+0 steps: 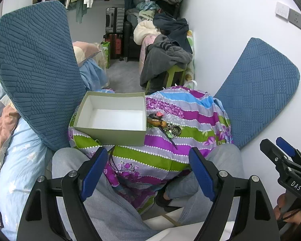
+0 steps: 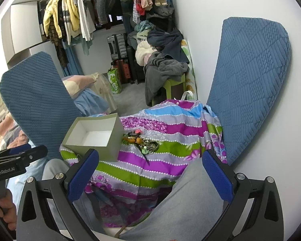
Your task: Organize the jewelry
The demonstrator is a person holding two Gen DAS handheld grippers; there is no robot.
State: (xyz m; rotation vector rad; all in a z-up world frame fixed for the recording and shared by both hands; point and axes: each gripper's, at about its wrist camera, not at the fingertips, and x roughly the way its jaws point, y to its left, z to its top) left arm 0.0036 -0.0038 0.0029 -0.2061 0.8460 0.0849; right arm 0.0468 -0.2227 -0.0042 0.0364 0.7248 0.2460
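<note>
An open green box [image 1: 112,118] with a white empty inside stands on a striped purple and green cloth [image 1: 170,146]. A small pile of jewelry [image 1: 163,125] lies on the cloth just right of the box, with a dark thin stick [image 1: 169,138] poking toward me. The box [image 2: 94,135] and jewelry [image 2: 142,140] show in the right wrist view too. My left gripper [image 1: 148,170] is open and empty, held back over my knees. My right gripper [image 2: 150,174] is open and empty, also near my lap.
Two blue quilted cushions [image 1: 36,68] [image 2: 248,84] stand left and right of the cloth-covered surface. A green stool [image 2: 174,86] piled with grey clothes, suitcases [image 2: 118,46] and hanging clothes fill the back. A white wall is at the right.
</note>
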